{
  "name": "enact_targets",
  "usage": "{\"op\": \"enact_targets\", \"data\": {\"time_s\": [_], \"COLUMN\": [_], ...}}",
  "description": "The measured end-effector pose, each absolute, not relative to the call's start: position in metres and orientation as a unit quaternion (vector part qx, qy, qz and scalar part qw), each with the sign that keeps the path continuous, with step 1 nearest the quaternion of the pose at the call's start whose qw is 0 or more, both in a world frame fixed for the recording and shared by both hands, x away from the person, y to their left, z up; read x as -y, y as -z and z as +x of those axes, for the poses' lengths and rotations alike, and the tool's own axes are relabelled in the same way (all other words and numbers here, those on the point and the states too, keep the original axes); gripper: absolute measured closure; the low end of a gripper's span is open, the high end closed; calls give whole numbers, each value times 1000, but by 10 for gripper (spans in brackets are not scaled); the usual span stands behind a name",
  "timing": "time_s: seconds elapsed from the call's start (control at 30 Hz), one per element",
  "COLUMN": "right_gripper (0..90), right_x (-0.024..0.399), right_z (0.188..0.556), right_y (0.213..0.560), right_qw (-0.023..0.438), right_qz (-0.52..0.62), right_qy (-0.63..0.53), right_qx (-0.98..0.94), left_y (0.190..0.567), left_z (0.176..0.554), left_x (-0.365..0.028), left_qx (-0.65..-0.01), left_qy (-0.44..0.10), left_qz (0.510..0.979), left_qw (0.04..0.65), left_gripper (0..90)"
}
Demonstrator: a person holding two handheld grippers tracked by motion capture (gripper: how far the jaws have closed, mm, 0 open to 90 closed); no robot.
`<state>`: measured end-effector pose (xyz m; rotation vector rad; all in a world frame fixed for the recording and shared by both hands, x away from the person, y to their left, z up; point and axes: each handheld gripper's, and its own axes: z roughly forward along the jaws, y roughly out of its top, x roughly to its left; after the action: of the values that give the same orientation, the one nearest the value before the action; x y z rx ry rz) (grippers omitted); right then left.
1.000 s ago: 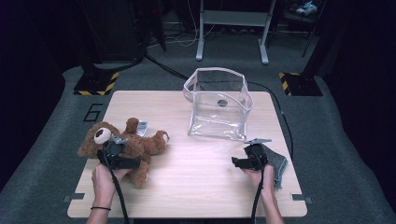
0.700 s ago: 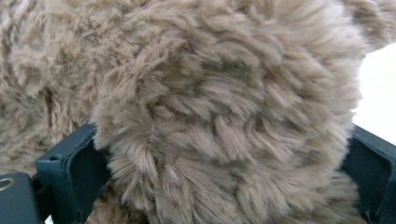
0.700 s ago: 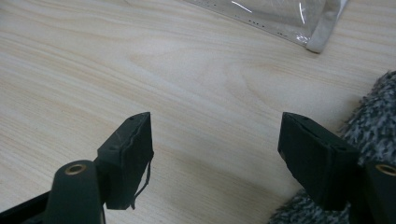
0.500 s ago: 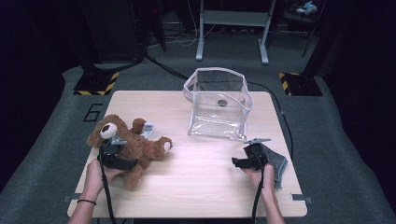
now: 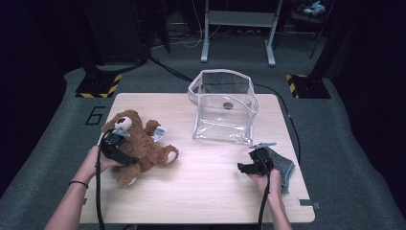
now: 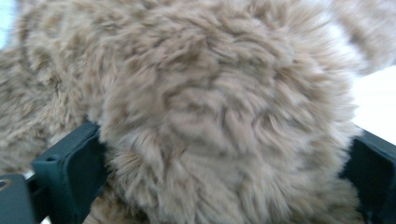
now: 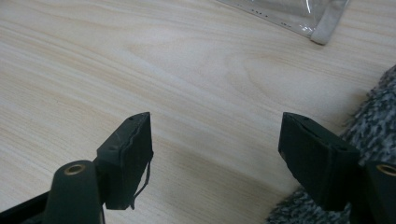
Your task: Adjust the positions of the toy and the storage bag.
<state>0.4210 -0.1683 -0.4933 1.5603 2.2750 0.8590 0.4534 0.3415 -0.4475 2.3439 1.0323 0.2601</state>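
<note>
Left claw [image 5: 125, 152] is clamped around the soft body of the brown teddy bear [image 5: 143, 148], fur bulging between its two black jaws in the left gripper view [image 6: 219, 121]. That bear lies on the left part of the wooden table [image 5: 206, 191], well apart from the clear plastic bag [image 5: 225, 108] that stands open near the far edge. Right claw [image 5: 245, 167] rests beside a grey cloth [image 5: 285, 167] with its jaws spread and nothing between them. To carry the bear well, I would judge that the grip should stay deep in the stuffing, not just in the fur, and the lift should clear the bag's rim before lowering. The free claw could steady the bag's floppy wall.
</note>
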Motion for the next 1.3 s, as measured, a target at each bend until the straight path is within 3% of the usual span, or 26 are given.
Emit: {"op": "enact_targets", "data": {"time_s": [0.23,0.4,0.67,0.77,1.07,1.3], "right_gripper": [254,255,256,257,270,271], "right_x": [166,165,164,166,168,171], "right_z": [422,422,421,420,420,419], "right_y": [486,484,486,487,489,488], "right_qw": [134,139,134,136,132,135], "right_qz": [532,532,528,528,536,536], "right_qy": [-297,-298,-296,-295,-294,-291], "right_qx": [-781,-780,-785,-785,-780,-781], "left_y": [412,399,423,437,444,446], "left_z": [445,454,468,467,461,468], "left_x": [-332,-303,-277,-288,-306,-329], "left_qx": [-479,-532,-545,-564,-497,-441], "left_qy": [-122,-177,-181,-160,-160,-115], "left_qz": [798,775,790,777,808,836], "left_qw": [344,293,214,229,272,306], "left_gripper": [72,82,92,101,428,505]}}
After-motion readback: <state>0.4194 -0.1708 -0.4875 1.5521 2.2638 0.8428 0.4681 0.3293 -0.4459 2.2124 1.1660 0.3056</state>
